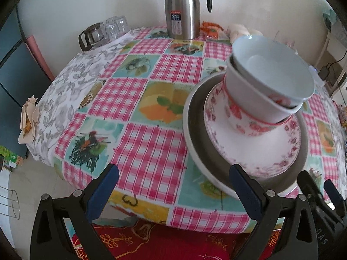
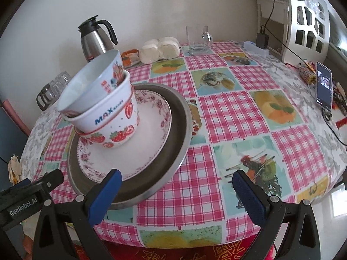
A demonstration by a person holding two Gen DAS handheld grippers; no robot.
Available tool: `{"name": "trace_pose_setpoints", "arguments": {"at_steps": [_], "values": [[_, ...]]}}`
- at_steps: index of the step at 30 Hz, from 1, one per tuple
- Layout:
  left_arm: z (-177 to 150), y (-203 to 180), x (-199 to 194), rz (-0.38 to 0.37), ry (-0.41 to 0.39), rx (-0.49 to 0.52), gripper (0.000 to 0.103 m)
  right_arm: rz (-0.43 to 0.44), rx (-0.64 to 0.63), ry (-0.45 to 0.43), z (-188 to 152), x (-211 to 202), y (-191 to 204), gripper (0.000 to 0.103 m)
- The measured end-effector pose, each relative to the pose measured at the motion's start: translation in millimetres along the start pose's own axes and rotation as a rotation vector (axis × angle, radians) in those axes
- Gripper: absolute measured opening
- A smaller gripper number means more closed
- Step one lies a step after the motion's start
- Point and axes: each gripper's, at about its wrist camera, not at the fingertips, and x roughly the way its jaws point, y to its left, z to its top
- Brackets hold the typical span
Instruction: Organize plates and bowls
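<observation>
On the left side of the surface (image 1: 138, 143) you have open checked cloth running from the glass pot (image 1: 92, 35) and tumblers (image 1: 116, 27) at the far rim down to the near edge, with the steel flask (image 1: 182, 10) standing at the back. Your left gripper (image 1: 173, 191) hangs over that near edge with its jaws spread wide and nothing between them. To its right the stack sits near the rim: a metal tray (image 2: 173, 134) carries a floral plate (image 2: 151, 134), a strawberry bowl (image 2: 117, 134) and two tilted bowls nested inside. Your right gripper (image 2: 176, 195) is likewise spread and holding nothing, its left finger just beside the tray's edge. Right of the stack, cloth stretches to a phone (image 2: 324, 84).
</observation>
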Motion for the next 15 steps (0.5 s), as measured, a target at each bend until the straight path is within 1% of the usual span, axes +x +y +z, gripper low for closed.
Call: {"name": "trace_pose_setpoints", "arguments": {"at_steps": [5, 15], "values": [[-4.5, 3.5, 7.9, 0.015, 0.041, -0.005, 0.101, -0.008, 0.006, 0.012, -4.0, 0.9, -3.2, 0.103], [-7.4, 9.3, 12.1, 0.028, 0.062, -0.025, 0.101, -0.016, 0.013, 0.024, -4.6, 1.4, -7.0, 0.103]]}}
